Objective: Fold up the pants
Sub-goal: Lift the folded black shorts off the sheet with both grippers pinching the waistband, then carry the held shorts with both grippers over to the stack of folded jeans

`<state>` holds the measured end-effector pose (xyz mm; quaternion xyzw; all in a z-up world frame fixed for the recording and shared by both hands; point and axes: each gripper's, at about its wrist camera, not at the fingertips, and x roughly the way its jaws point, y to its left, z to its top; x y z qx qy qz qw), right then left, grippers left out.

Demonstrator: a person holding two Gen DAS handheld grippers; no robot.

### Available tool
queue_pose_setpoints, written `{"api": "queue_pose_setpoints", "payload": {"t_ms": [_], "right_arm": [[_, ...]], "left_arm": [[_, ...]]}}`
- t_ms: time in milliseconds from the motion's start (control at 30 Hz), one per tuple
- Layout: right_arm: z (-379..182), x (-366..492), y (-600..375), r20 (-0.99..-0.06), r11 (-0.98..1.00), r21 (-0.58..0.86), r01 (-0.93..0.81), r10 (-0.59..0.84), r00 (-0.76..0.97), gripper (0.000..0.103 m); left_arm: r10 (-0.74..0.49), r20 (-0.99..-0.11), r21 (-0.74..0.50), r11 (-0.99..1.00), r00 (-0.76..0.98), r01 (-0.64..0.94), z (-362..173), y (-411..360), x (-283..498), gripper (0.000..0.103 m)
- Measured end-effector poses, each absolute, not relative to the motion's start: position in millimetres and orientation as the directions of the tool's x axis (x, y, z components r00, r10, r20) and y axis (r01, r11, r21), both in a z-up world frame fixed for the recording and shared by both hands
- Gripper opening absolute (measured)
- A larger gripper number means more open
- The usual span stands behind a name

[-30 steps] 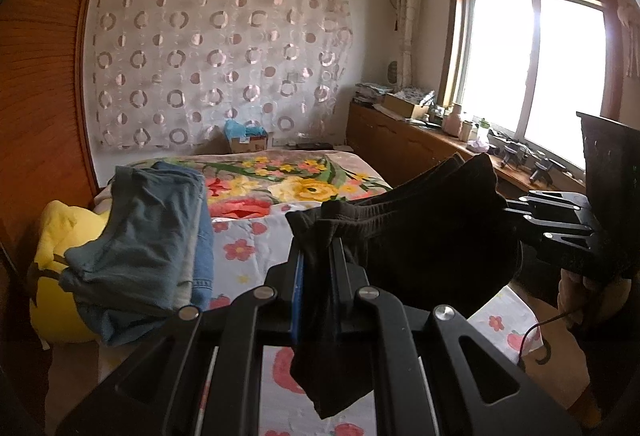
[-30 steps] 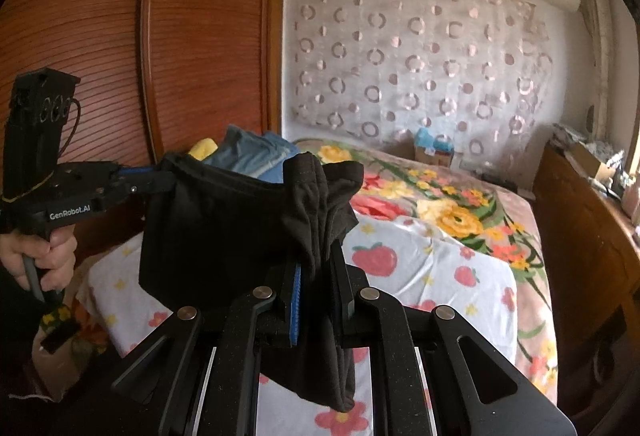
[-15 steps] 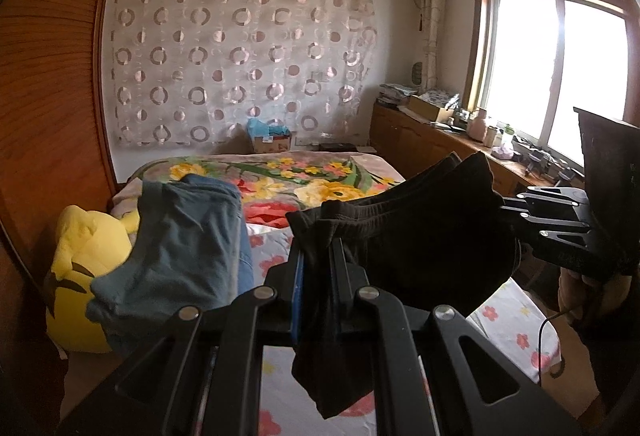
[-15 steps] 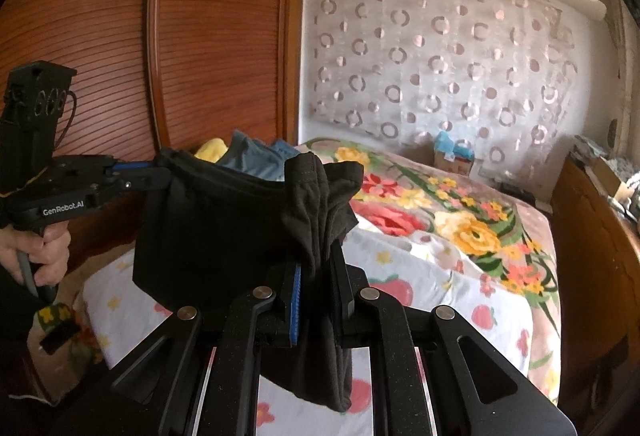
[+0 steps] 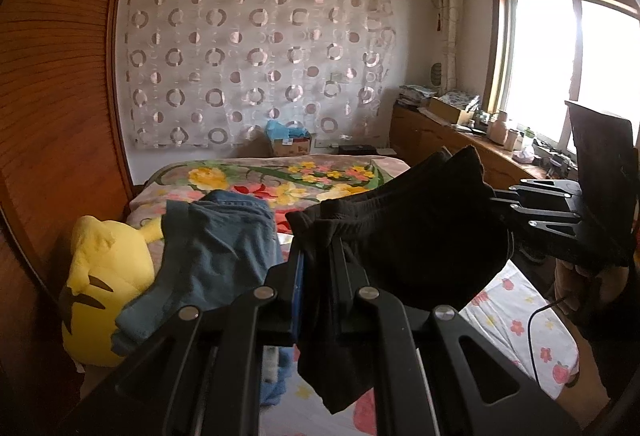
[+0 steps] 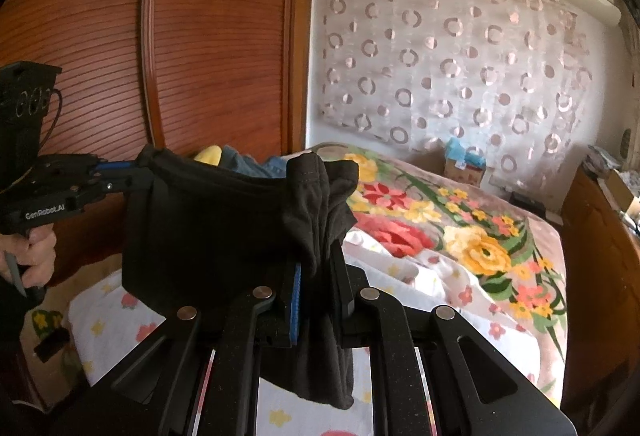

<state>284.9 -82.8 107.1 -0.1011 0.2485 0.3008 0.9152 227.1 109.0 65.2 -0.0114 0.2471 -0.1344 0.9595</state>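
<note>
Only readable text I can spot is "GenRobot.AI", printed in white on the side of the black handheld left gripper (image 6: 136, 172) (seen from the right wrist view). The cardboard box's label is too blurry.

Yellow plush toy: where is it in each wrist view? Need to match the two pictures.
Left wrist: yellow plush toy sits lower left, on the bed edge beside the blue clothes.
Right wrist: only its tip shows, left of centre, peeking over the top edge of the black pants.
Shared landmark: the circle-patterned curtain on the far wall.
</note>
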Motion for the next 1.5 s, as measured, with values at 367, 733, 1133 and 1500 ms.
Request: {"api": "queue_pose_setpoints", "payload": {"t_ms": [367,733,1133,1500], "right_arm": [[112,330,-51,-0.489,0.756,-0.033,-0.654,0.559,0.670,0.009],[117,371,-8,-0.467,0.714,-0.034,-0.700,0.608,0.643,0.009],[108,406,53,-0.480,0.659,-0.032,-0.752,0.650,0.590,0.009],[85,432,111,-0.532,0.618,-0.052,-0.784,0.647,0.546,0.009]], "left_arm": [[-0.165,-0.472,-0.062,0.986,0.866,0.154,63,128,236,0.008],[-0.125,-0.450,-0.062,0.992,0.884,0.109,65,149,229,0.008],[-0.084,-0.466,-0.108,0.993,0.881,0.037,41,179,230,0.008],[-0.006,-0.511,-0.111,0.992,0.860,-0.059,11,201,234,0.008]]}}
